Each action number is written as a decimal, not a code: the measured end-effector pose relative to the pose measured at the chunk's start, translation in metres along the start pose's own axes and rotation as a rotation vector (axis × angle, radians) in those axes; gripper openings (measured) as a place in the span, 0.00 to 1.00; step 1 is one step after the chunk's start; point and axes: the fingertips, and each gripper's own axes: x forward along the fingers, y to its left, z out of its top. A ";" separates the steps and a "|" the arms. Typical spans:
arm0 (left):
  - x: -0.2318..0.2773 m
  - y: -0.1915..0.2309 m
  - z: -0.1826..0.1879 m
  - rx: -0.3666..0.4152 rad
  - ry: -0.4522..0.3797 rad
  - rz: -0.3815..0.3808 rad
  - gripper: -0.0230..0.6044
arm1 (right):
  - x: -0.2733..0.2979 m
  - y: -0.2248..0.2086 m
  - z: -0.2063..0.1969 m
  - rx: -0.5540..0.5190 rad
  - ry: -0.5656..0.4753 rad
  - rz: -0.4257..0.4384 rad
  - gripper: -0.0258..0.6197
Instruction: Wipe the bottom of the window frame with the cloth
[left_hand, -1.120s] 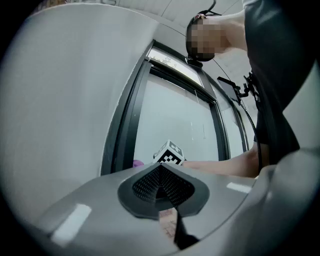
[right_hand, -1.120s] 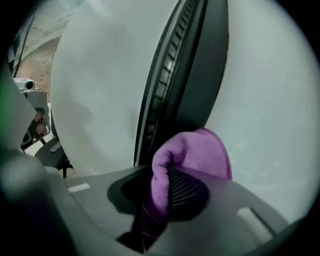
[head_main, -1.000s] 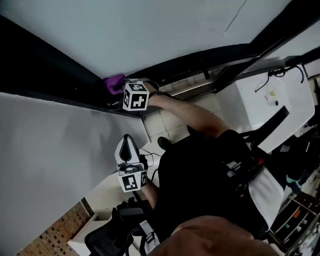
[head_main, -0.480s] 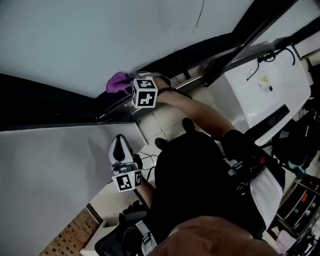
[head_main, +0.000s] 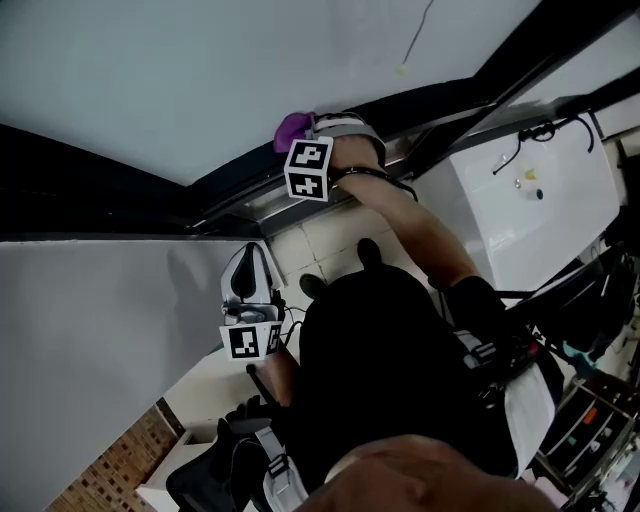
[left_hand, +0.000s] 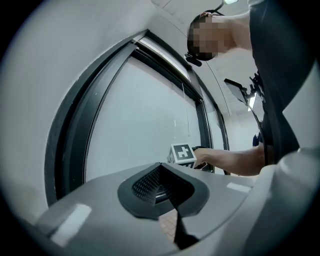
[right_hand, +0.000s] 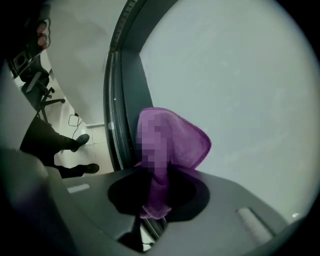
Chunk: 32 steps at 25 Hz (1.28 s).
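Note:
A purple cloth (head_main: 291, 127) (right_hand: 170, 145) is clamped in my right gripper (head_main: 300, 132) (right_hand: 156, 200), which is shut on it. The cloth presses against the dark bottom rail of the window frame (head_main: 240, 195) (right_hand: 127, 100), just below the pale glass (head_main: 200, 70). The right gripper's marker cube (head_main: 308, 170) (left_hand: 182, 154) shows beside the person's forearm. My left gripper (head_main: 250, 258) (left_hand: 162, 189) hangs lower, by the grey wall and apart from the frame. It is shut, with nothing between its jaws.
A grey wall (head_main: 100, 330) runs below the frame at left. Pale floor tiles (head_main: 320, 245) lie under the rail. A white cabinet (head_main: 530, 200) with cables stands at right. A black office chair (head_main: 205, 480) is at the bottom left.
My right gripper has slid the cloth to the right along the bottom rail. The left gripper has stayed shut and shifted only a little beside the wall.

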 end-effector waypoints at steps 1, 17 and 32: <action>-0.002 -0.001 -0.002 0.003 -0.001 0.000 0.04 | 0.000 0.003 -0.003 -0.006 0.001 0.009 0.15; -0.072 0.078 -0.006 -0.046 -0.042 0.174 0.04 | -0.062 0.040 0.266 0.421 -0.798 0.401 0.15; -0.047 0.054 0.004 -0.028 -0.012 0.114 0.04 | -0.026 0.023 0.136 0.123 -0.433 0.139 0.15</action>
